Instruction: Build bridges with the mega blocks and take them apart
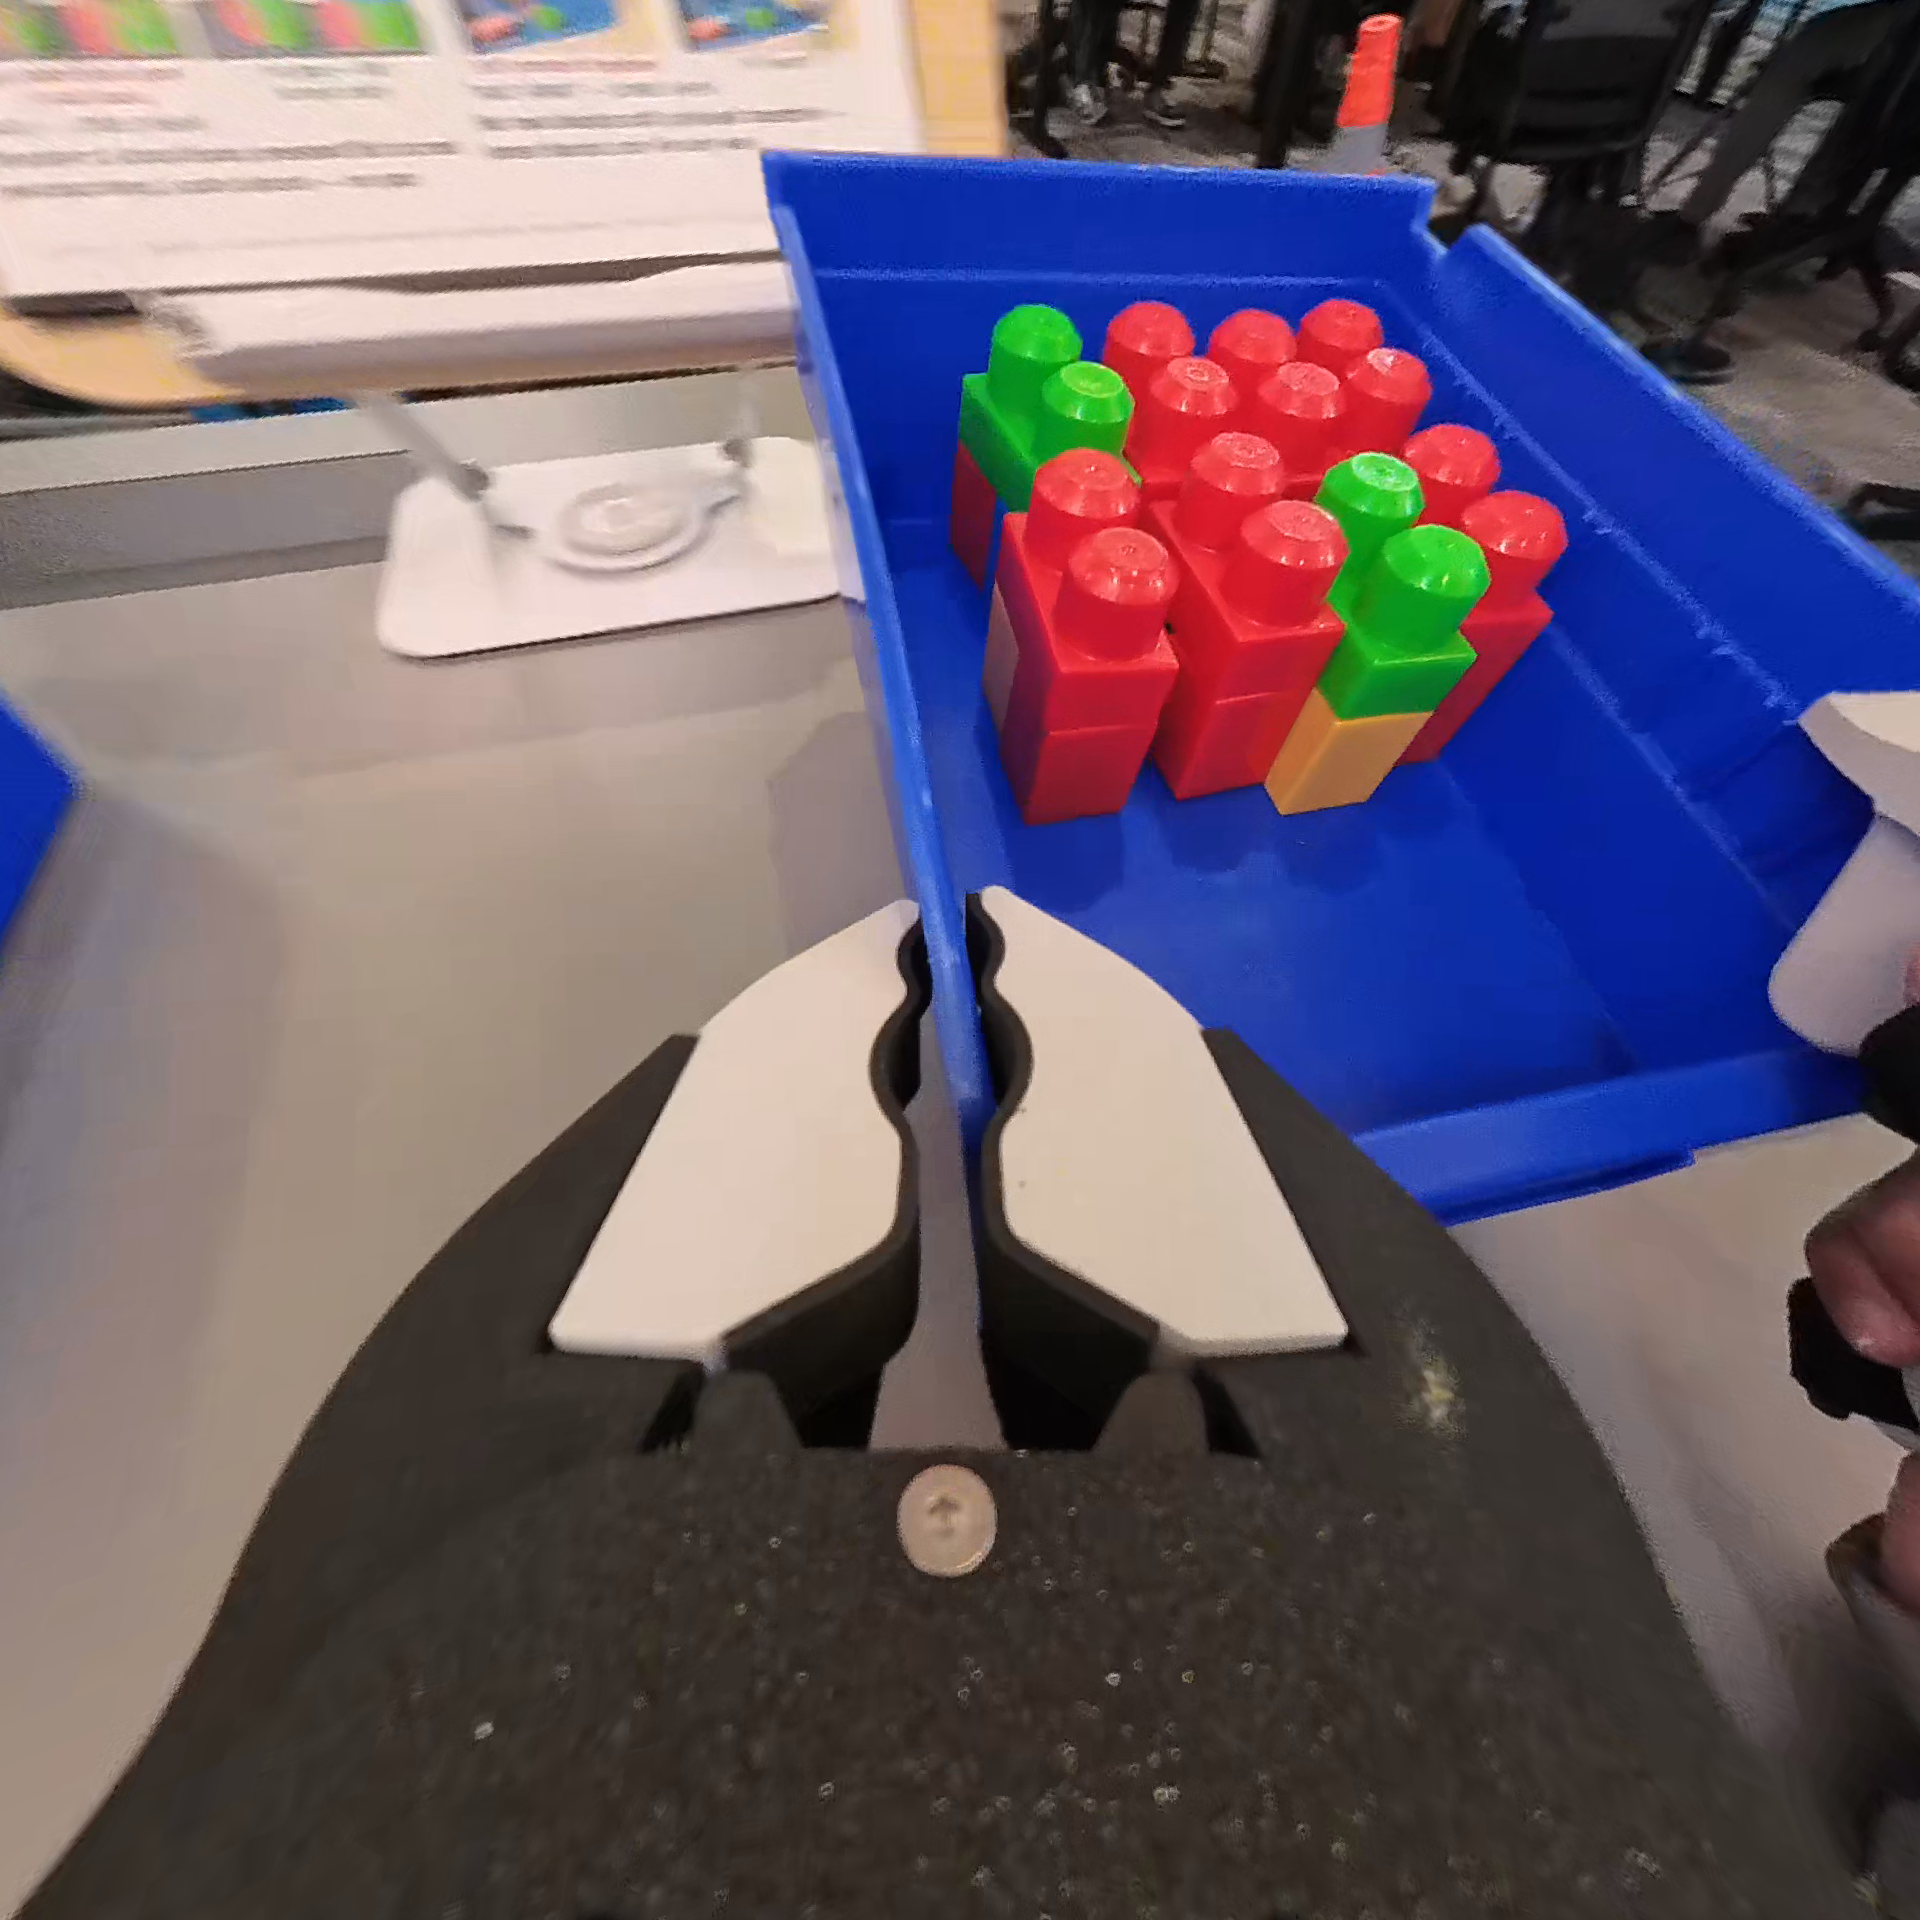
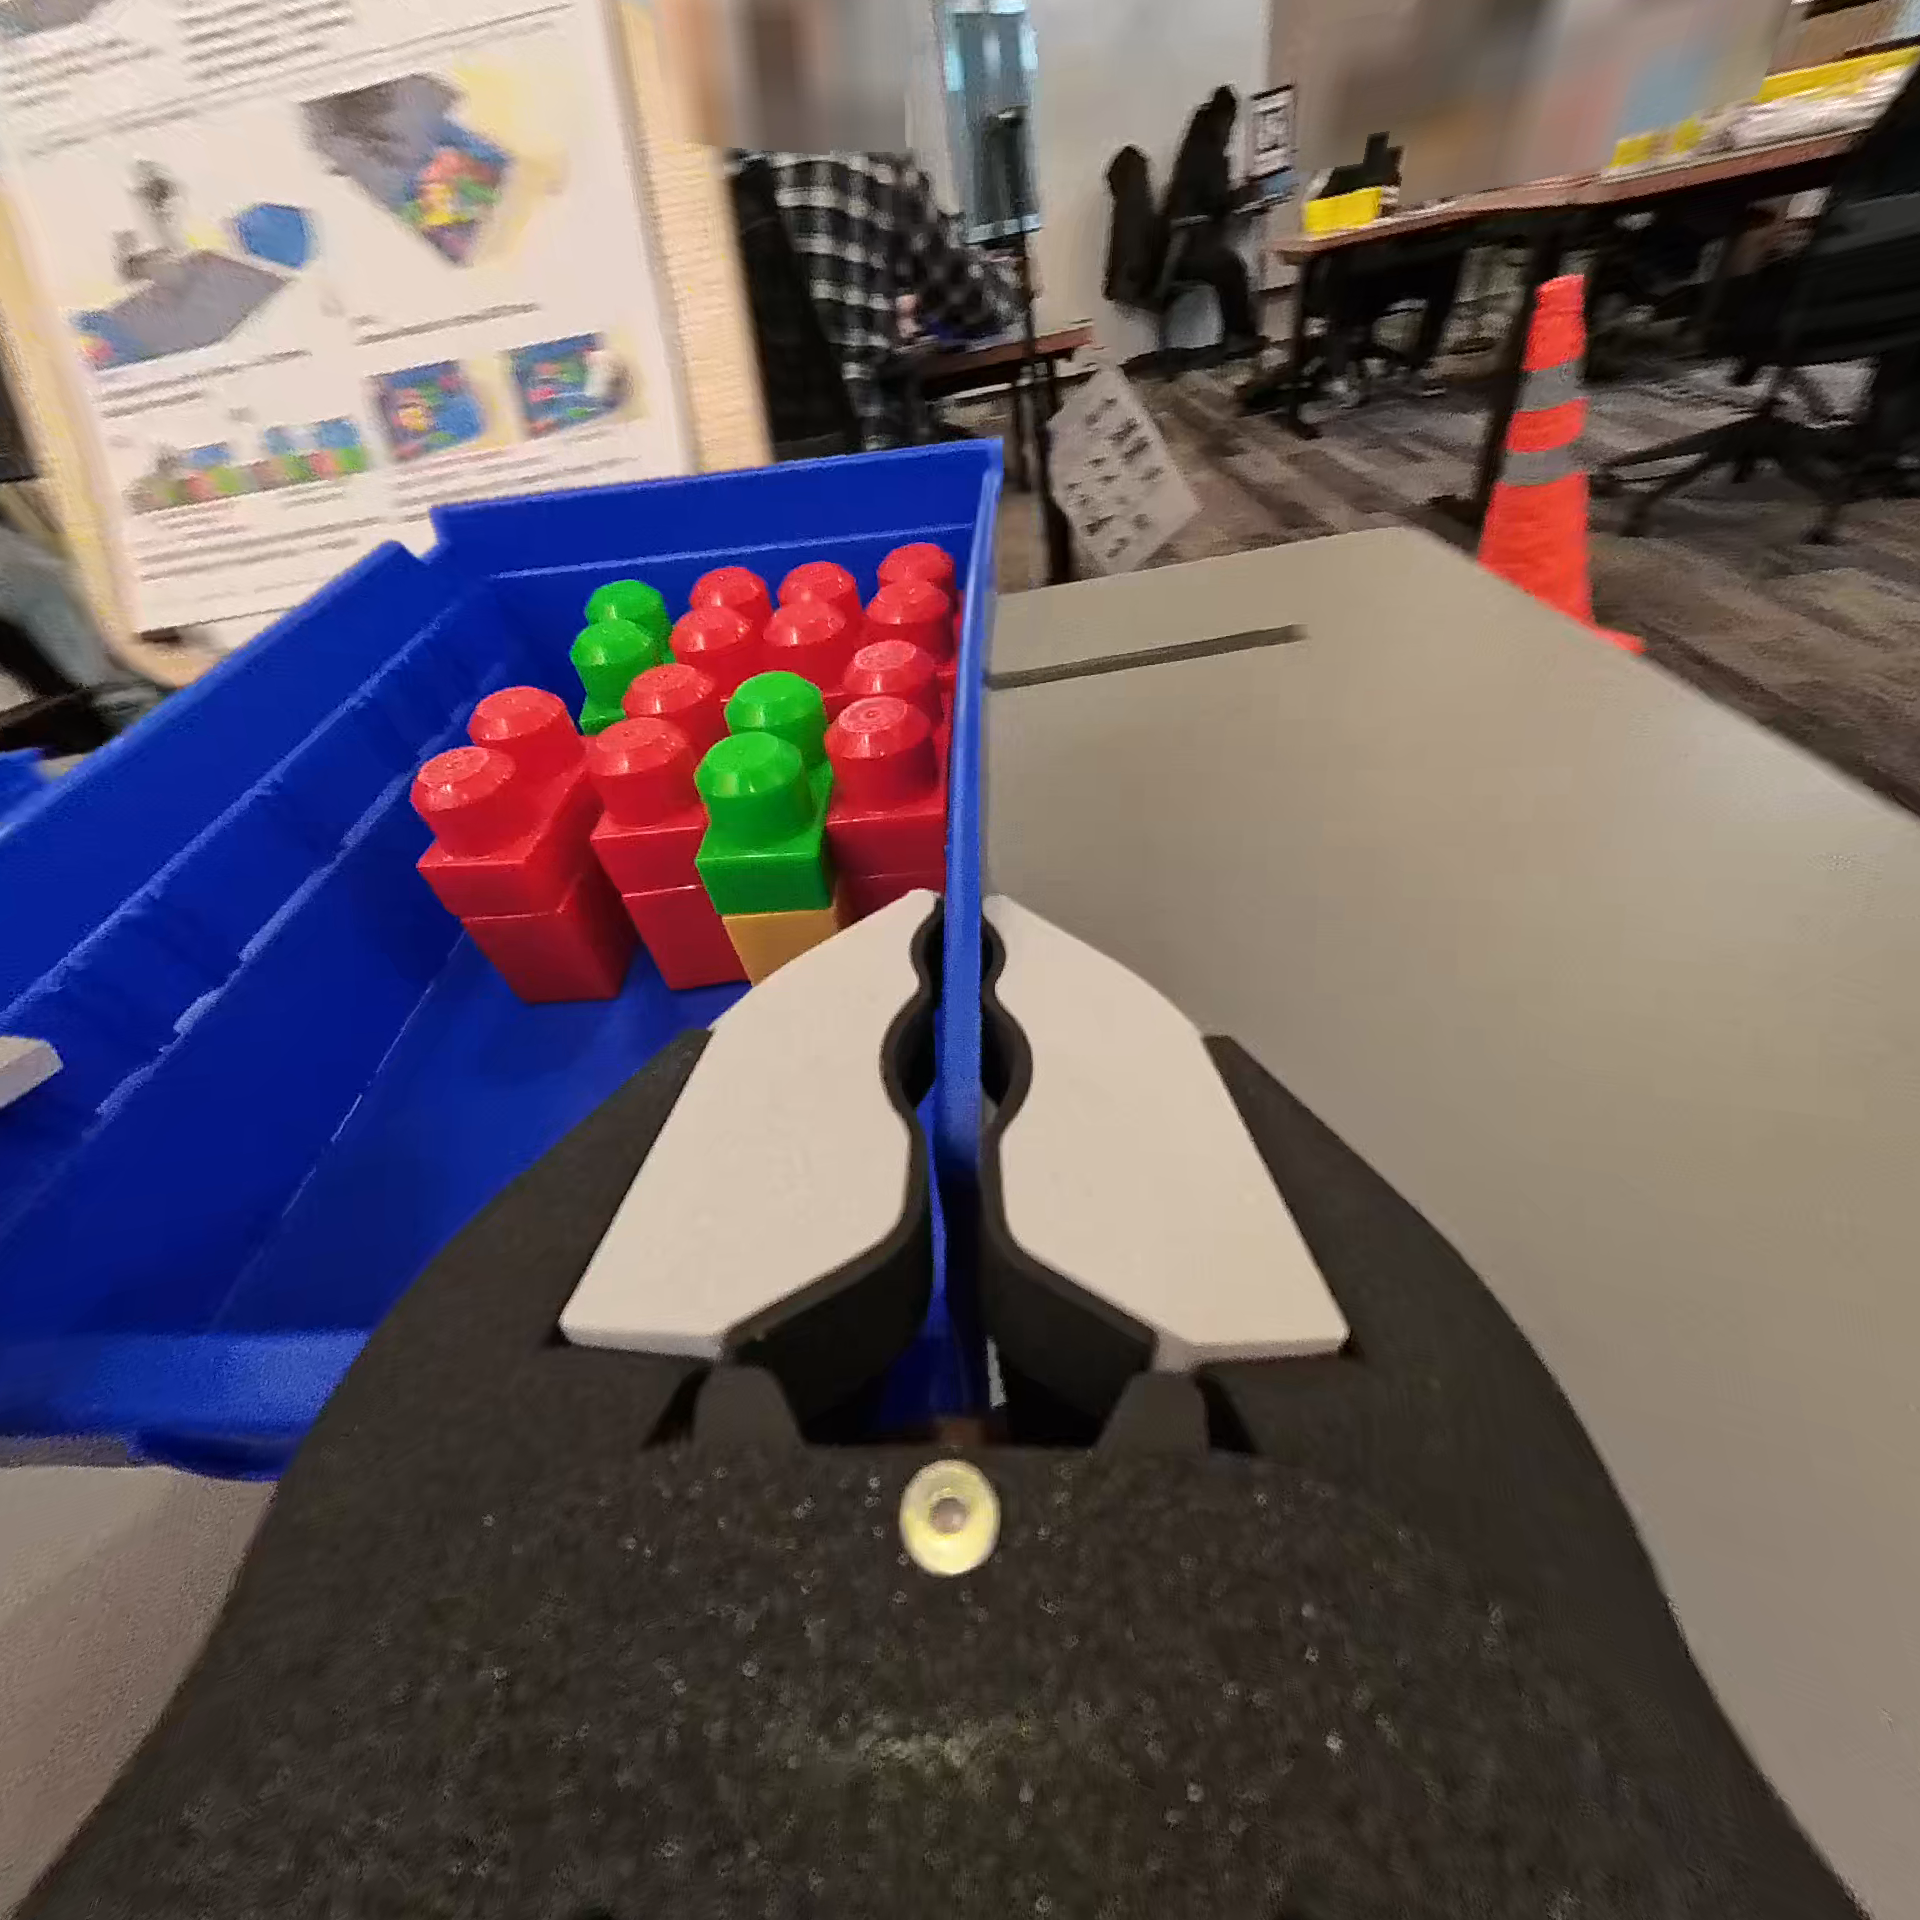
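Observation:
A blue plastic bin (image 1: 1299, 987) holds a cluster of stacked mega blocks (image 1: 1236, 540), mostly red, with two green blocks and one orange block under a green one. My left gripper (image 1: 948, 920) is shut on the bin's left wall. My right gripper (image 2: 961, 914) is shut on the bin's right wall (image 2: 971, 727). The same blocks (image 2: 707, 790) show in the right wrist view, standing toward the bin's far end. The right gripper's pale finger (image 1: 1849, 904) shows at the right edge of the left wrist view.
The bin sits on a grey table (image 2: 1403, 935). A white poster board (image 1: 416, 156) on a stand (image 1: 613, 530) is behind the bin to the left. Another blue object (image 1: 26, 790) is at the left edge. An orange cone (image 2: 1548, 436) and chairs stand on the floor beyond. Across from one pair of fingers to the other is roughly 20 centimetres.

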### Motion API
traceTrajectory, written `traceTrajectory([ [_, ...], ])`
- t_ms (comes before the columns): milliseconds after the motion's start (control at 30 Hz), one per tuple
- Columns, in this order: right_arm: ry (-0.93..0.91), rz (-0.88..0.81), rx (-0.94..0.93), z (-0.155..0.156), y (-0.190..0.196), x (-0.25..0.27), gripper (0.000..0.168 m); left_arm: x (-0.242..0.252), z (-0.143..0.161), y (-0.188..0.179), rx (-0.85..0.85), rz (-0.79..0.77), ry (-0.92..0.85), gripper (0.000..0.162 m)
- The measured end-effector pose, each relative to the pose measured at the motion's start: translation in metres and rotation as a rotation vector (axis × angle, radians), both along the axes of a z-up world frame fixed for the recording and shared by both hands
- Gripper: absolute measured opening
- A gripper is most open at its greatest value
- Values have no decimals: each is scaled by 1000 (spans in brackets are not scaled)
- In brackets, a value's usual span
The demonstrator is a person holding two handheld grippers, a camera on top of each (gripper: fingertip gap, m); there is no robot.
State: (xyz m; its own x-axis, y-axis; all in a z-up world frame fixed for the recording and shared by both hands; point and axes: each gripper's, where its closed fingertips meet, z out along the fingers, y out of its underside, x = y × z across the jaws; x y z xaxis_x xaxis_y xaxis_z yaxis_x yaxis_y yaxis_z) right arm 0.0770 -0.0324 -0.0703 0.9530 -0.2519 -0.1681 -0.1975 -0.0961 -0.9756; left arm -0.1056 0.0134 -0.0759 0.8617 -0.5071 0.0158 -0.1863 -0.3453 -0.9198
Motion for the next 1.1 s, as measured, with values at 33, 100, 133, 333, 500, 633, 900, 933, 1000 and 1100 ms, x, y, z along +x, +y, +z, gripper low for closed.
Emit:
traceTrajectory([
  [33,2,32,1,0,3,-19,2,-20,0,-2,0,27,1,5],
  [100,-2,96,0,-1,10,-57,2,-59,-2,-6,-7,79,2,5],
  [133,-6,124,-2,-3,14,-74,3,-77,-4,-7,-13,104,3,5],
  [333,-46,244,-44,-15,34,-146,3,-152,-23,-9,-47,197,10,5],
  [500,-59,297,-103,-40,40,-160,5,-167,-48,-2,-88,195,-5,6],
  [633,-103,329,-75,-39,40,-162,10,-167,-47,1,-55,133,-62,13],
  [900,-96,445,80,-17,-1,-146,41,-259,-41,-34,-59,143,-4,90],
  [933,-76,457,92,-17,-5,-146,41,-285,-37,-30,-49,192,19,90],
  [1000,-19,505,110,-17,-11,-152,39,-339,-29,-14,-18,288,40,89],
  [1100,33,539,131,-18,-15,-161,34,-419,-28,29,-6,421,60,86],
])
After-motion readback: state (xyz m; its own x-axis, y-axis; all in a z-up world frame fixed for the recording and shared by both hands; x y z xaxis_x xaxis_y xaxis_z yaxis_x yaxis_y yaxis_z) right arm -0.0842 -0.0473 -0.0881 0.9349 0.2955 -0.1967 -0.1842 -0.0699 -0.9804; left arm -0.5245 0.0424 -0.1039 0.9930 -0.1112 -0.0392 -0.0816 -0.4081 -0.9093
